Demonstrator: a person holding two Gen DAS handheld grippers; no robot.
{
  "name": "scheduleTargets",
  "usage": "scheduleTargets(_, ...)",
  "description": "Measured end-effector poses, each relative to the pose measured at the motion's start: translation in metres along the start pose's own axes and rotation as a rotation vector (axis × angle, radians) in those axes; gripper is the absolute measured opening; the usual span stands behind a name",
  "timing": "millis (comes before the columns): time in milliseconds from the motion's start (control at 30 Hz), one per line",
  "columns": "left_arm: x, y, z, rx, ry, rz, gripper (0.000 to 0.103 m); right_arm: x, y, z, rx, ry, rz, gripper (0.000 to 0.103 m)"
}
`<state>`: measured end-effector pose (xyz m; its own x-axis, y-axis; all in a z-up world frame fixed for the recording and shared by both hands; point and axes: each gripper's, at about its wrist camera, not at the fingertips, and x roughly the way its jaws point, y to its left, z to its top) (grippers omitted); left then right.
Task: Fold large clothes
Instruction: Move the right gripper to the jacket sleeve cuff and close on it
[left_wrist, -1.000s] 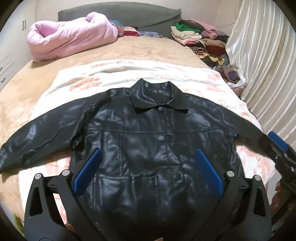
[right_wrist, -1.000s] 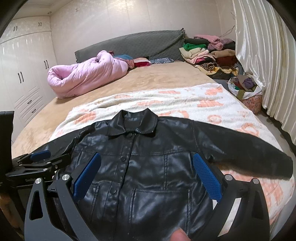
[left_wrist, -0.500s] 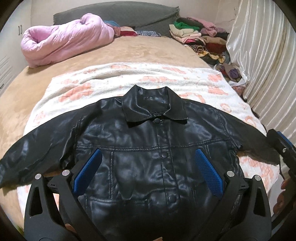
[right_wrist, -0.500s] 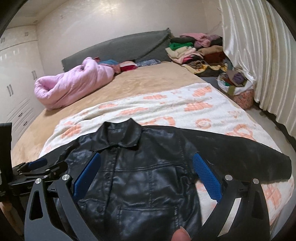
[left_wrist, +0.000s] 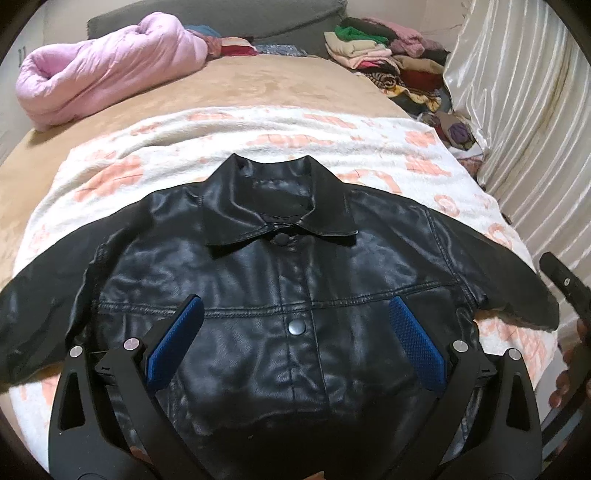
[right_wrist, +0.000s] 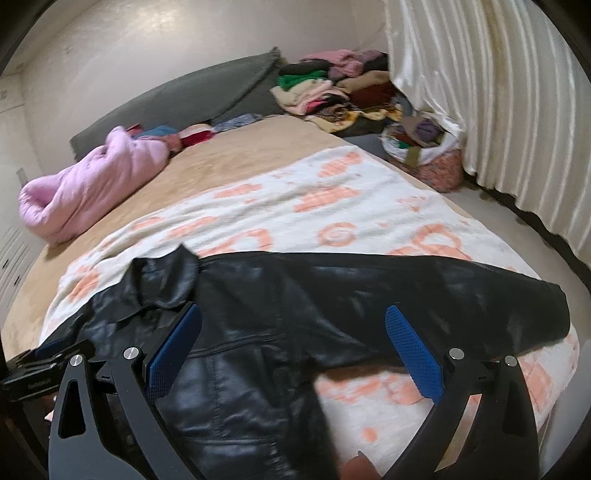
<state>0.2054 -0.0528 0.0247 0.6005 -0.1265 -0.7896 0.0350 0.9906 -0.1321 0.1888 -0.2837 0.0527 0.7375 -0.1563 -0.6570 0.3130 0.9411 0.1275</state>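
Note:
A black leather jacket (left_wrist: 280, 280) lies flat and buttoned on a white blanket with orange patterns (left_wrist: 258, 136), collar away from me, both sleeves spread sideways. My left gripper (left_wrist: 295, 325) hovers open over the jacket's chest with nothing between its blue pads (left_wrist: 177, 339). In the right wrist view the jacket (right_wrist: 258, 325) fills the lower left and its right sleeve (right_wrist: 461, 295) stretches to the right. My right gripper (right_wrist: 293, 339) is open above the sleeve's shoulder end, empty. The right gripper's body (left_wrist: 565, 284) shows at the right edge of the left wrist view.
A pink quilt (left_wrist: 103, 81) lies rolled at the bed's far left. Folded clothes (left_wrist: 376, 48) are stacked at the far right by a grey headboard (right_wrist: 184, 99). A bag of clothes (right_wrist: 424, 155) sits on the floor beside a white curtain (right_wrist: 498, 103).
Both grippers have moved toward the collar end. The right gripper has swung right, so the sleeve now lies under it. The jacket itself has not moved.

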Motion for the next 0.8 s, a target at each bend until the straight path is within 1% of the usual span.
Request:
scheduleTargets(67,0.007,-0.006,0.002,0.019,0.001,0.009,0.094,0.005,-0.011,0.0,0.023,0.002,-0.022,0.099)
scheduleTargets(200,0.02,-0.017,0.004,0.043,0.013,-0.003,0.094,0.014,-0.035,-0.001,0.066,0.007,-0.061,0.099)
scheduleTargets(367,0.038,-0.035,0.006,0.088,0.036,0.003,0.094,0.022,-0.074,-0.004,0.146,0.015,-0.127,0.099)
scheduleTargets(467,0.048,-0.044,0.006,0.103,0.057,-0.018,0.094,0.025,-0.096,-0.007,0.193,0.02,-0.159,0.099)
scheduleTargets(533,0.055,-0.049,0.006,0.1,0.074,-0.062,0.094,0.029,-0.115,-0.01,0.231,0.025,-0.189,0.099)
scheduleTargets(567,0.057,-0.051,0.006,0.102,0.077,-0.069,0.094,0.03,-0.124,-0.011,0.254,0.03,-0.203,0.099)
scheduleTargets(667,0.067,-0.062,0.005,0.139,0.083,-0.049,0.094,0.032,-0.146,-0.016,0.31,0.036,-0.232,0.099)
scheduleTargets(800,0.08,-0.07,0.004,0.155,0.105,-0.038,0.094,0.031,-0.18,-0.024,0.403,0.031,-0.289,0.099)
